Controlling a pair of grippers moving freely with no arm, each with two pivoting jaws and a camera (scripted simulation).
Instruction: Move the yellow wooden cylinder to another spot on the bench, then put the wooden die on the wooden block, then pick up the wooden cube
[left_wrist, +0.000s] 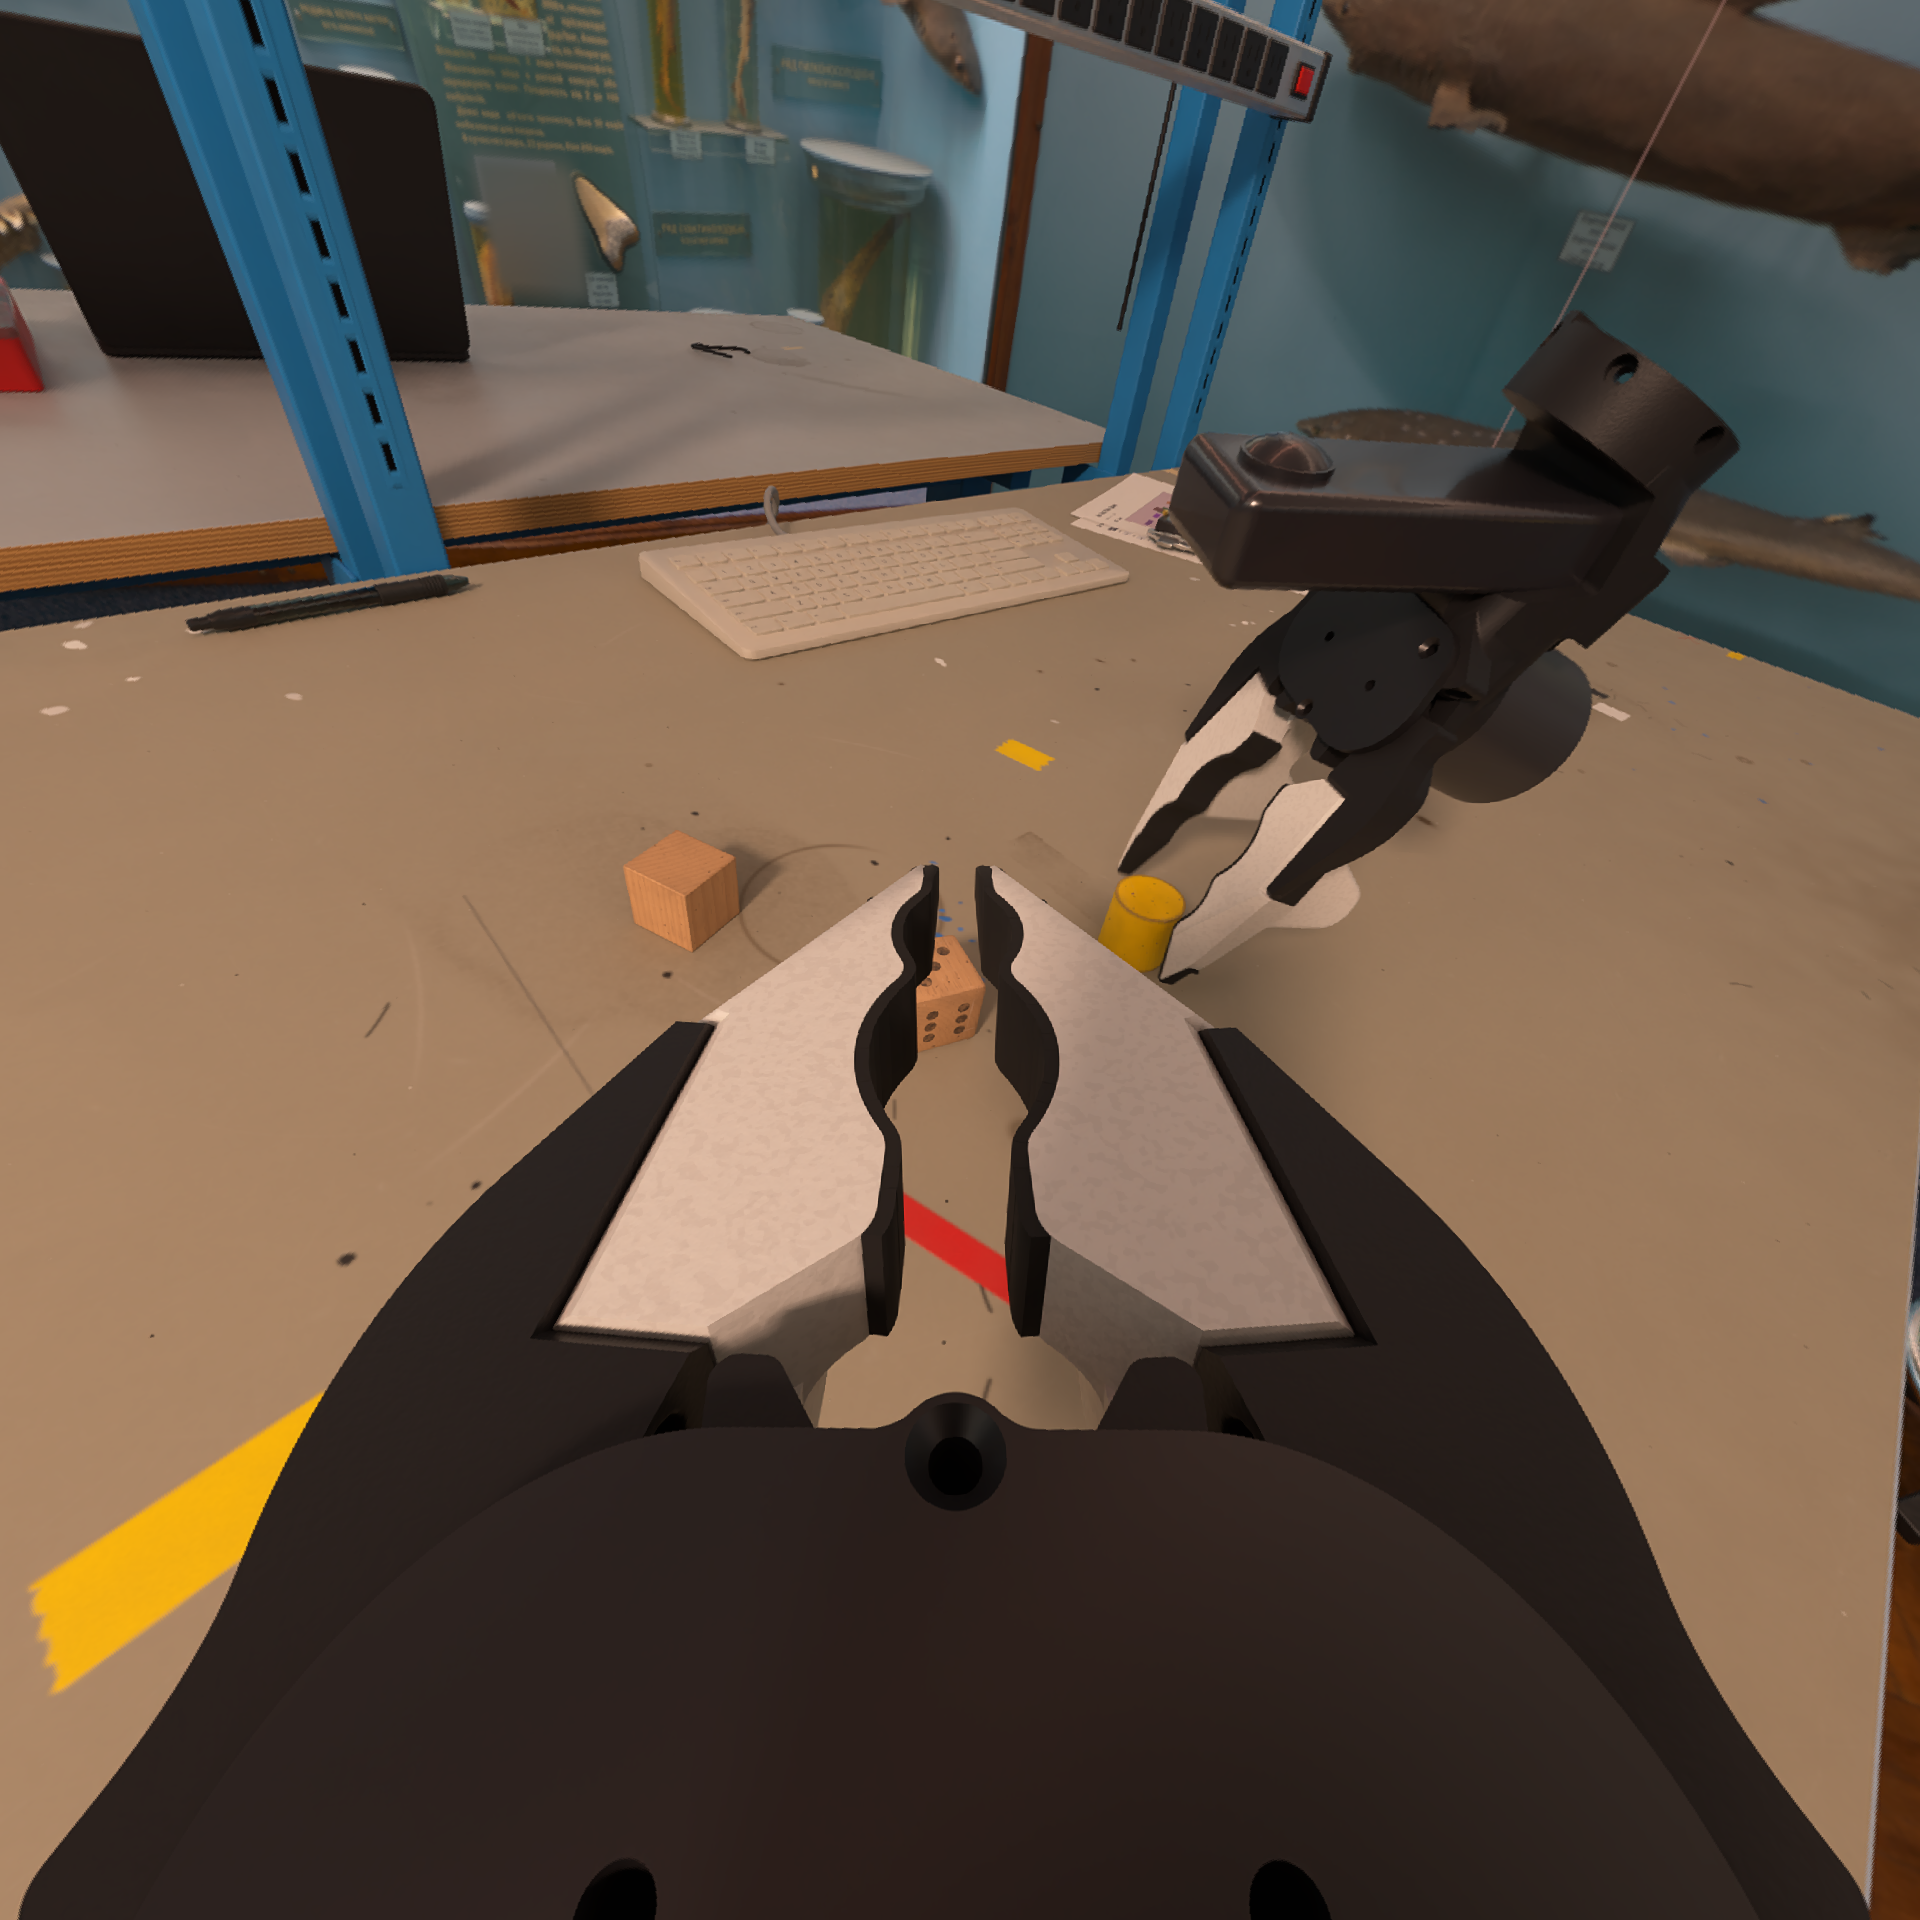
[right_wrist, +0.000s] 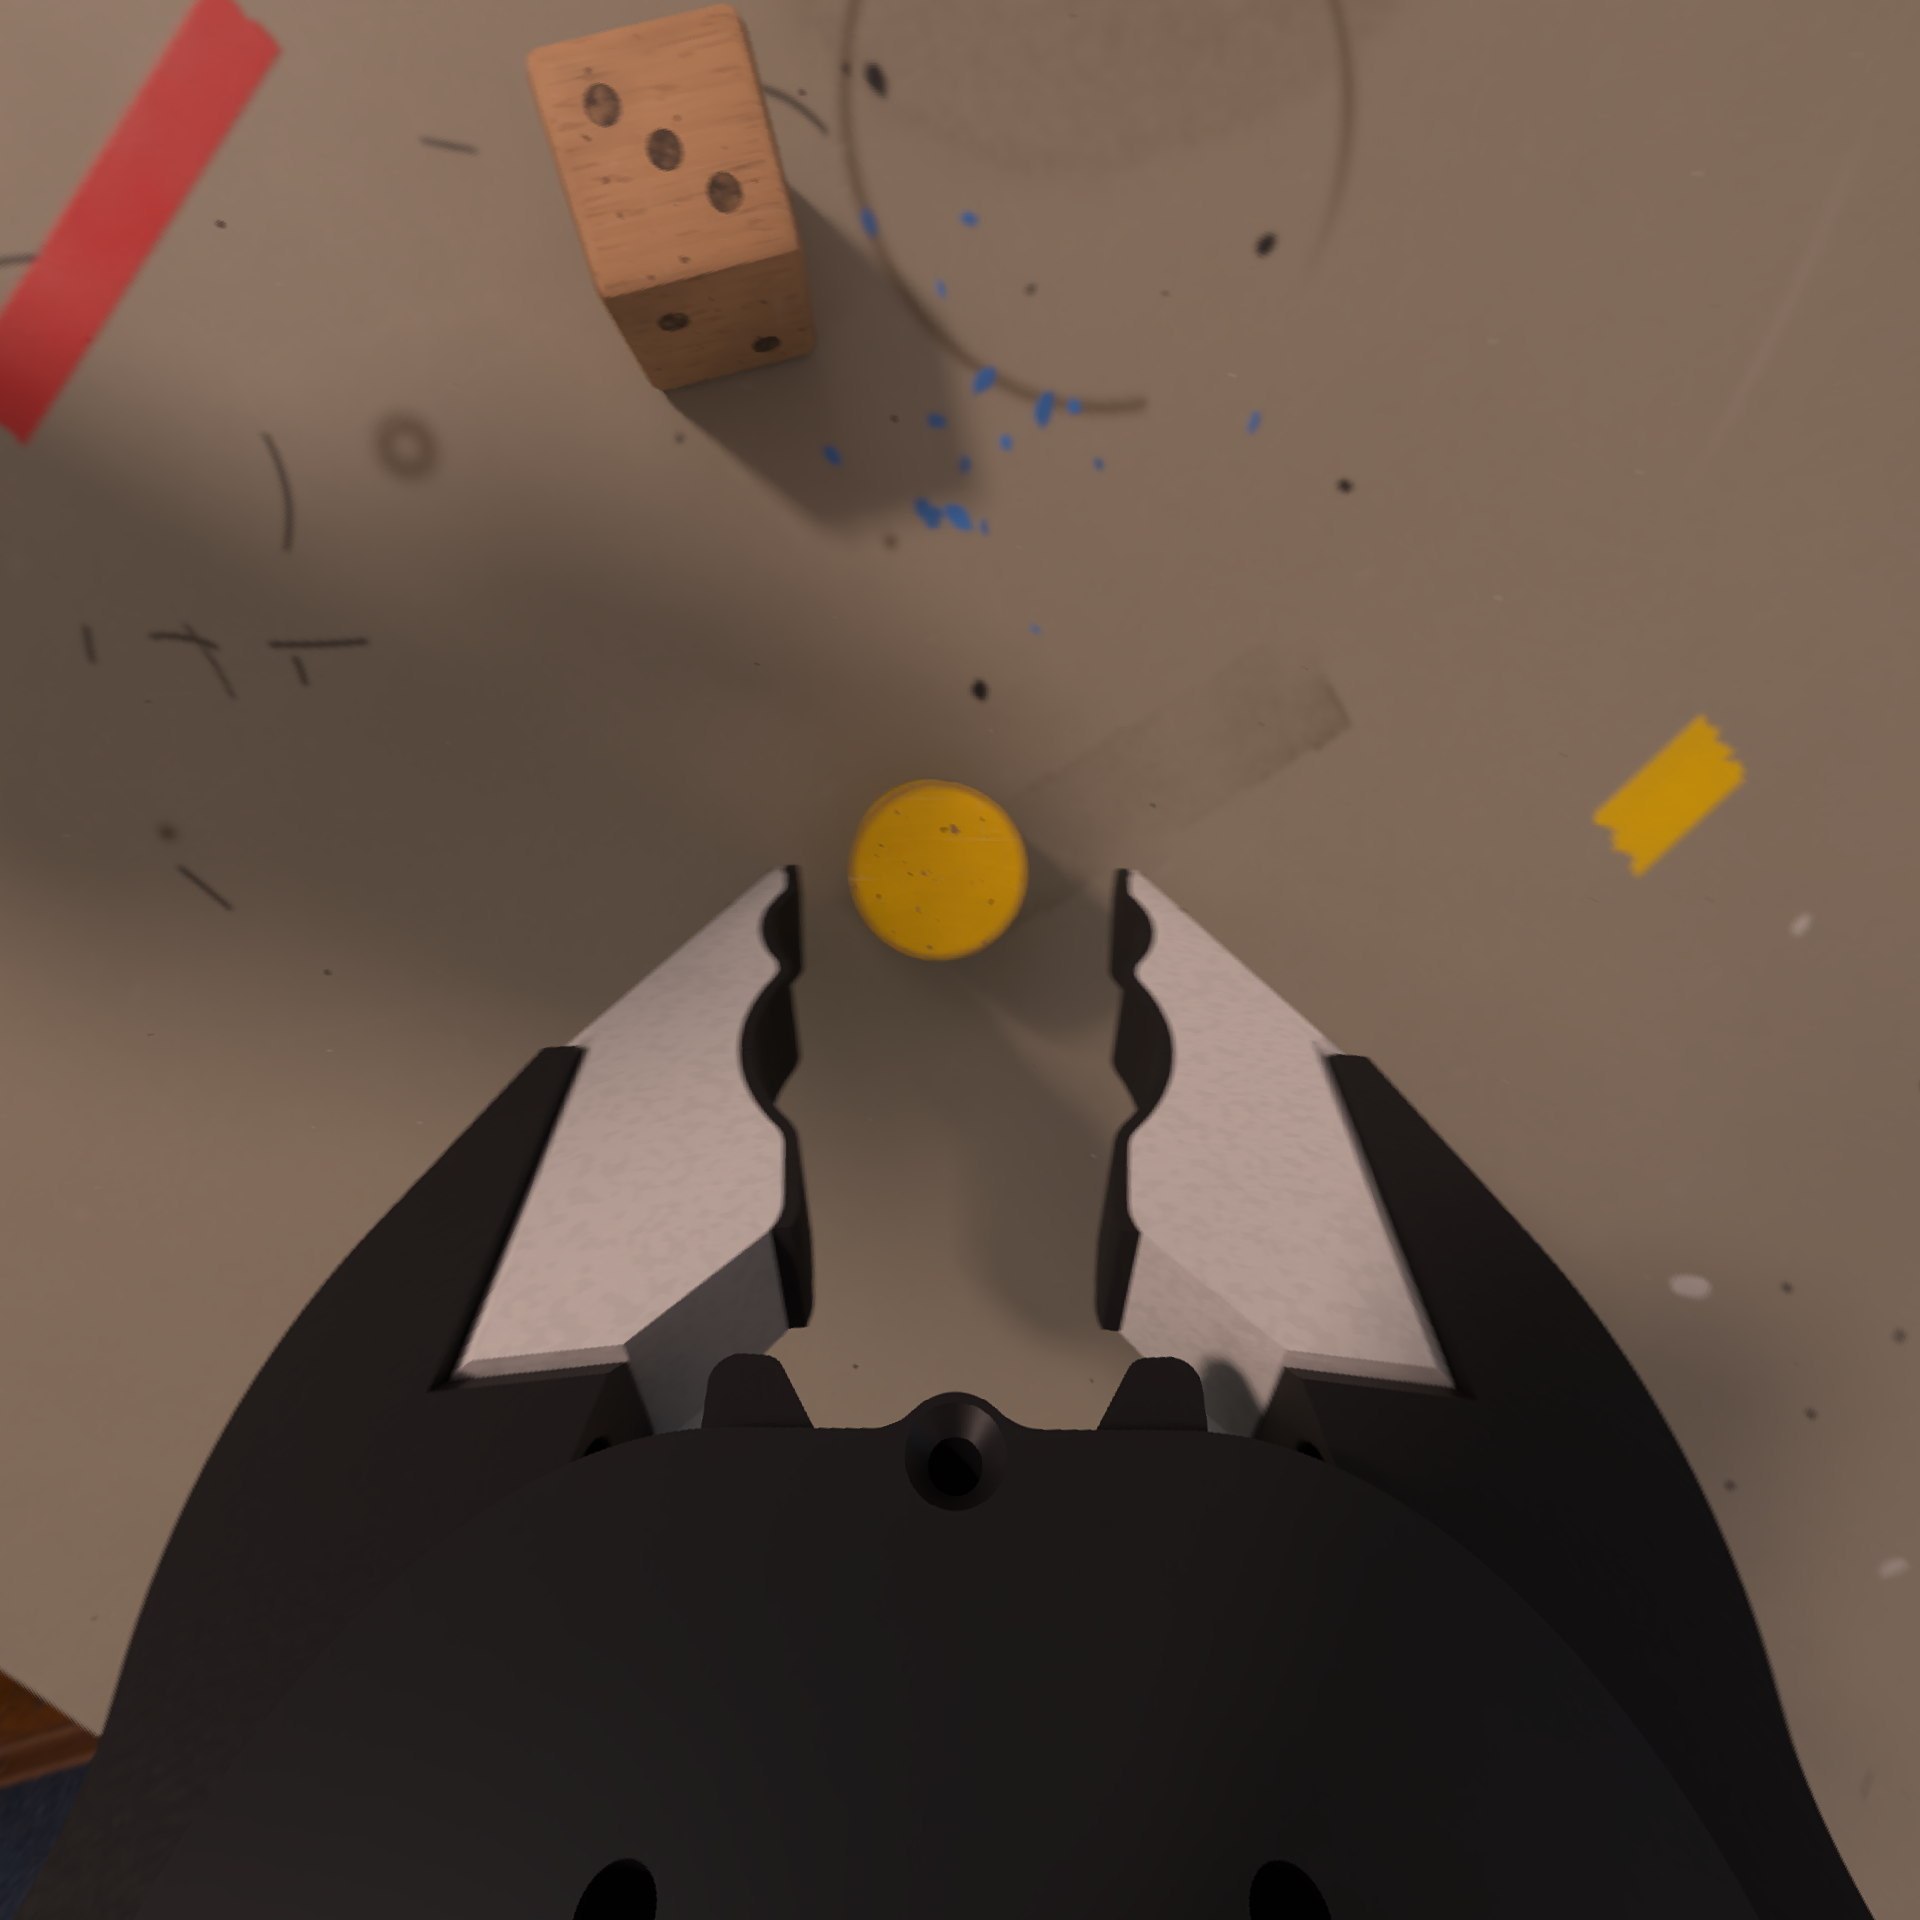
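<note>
The yellow wooden cylinder (right_wrist: 938, 868) stands upright on the bench, seen from above, between the tips of my open right gripper (right_wrist: 956, 883), with no contact visible. In the left wrist view the right gripper (left_wrist: 1153, 923) points down around the cylinder (left_wrist: 1135, 909). The wooden die (left_wrist: 948, 1003) lies just beyond my left gripper (left_wrist: 956, 875), which is almost shut and empty above the bench. The die (right_wrist: 675, 187) is also in the right wrist view, far left of the cylinder. A plain wooden cube (left_wrist: 681, 888) sits left of the die.
A white keyboard (left_wrist: 883, 577), a black pen (left_wrist: 327, 601) and papers (left_wrist: 1127, 509) lie at the back of the bench. Blue posts (left_wrist: 281, 291) carry a shelf with a laptop (left_wrist: 239, 208). Red tape (right_wrist: 125, 218) and yellow tape (right_wrist: 1668, 795) mark the bench.
</note>
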